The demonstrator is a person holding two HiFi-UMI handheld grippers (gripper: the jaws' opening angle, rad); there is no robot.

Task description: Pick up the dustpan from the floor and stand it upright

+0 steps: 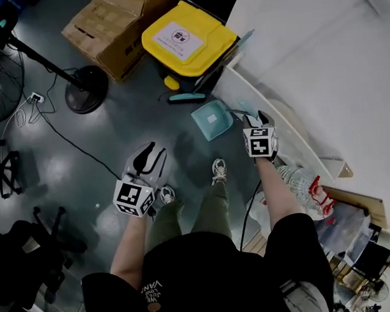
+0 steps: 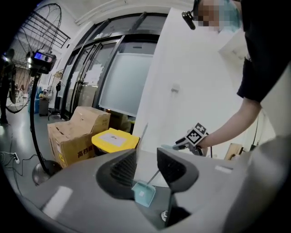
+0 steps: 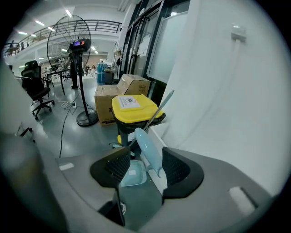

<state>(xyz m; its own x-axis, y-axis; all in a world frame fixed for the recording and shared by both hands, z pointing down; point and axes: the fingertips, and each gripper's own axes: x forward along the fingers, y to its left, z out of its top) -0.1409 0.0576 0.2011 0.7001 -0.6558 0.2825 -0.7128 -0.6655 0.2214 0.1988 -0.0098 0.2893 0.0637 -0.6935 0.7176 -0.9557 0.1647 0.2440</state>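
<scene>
The teal dustpan point(image 1: 212, 120) stands on the grey floor by the white wall, its handle point(image 1: 247, 107) rising toward the ledge. My right gripper point(image 1: 256, 117) hovers at the top of that handle. In the right gripper view the handle point(image 3: 148, 148) stands between the wide jaws of my right gripper point(image 3: 145, 164) with gaps at the pads, and the pan point(image 3: 132, 175) sits below. My left gripper point(image 1: 156, 149) hangs open and empty over the floor to the left. Far off between its jaws point(image 2: 146, 170) shows the dustpan point(image 2: 144, 195).
A yellow-lidded bin point(image 1: 188, 37) with a broom head point(image 1: 185, 96) at its foot stands behind the dustpan. Cardboard boxes point(image 1: 118, 25) and a fan base point(image 1: 85, 89) with a trailing cable lie further left. The person's shoes point(image 1: 219, 170) are close by. An office chair point(image 1: 30, 254) sits at lower left.
</scene>
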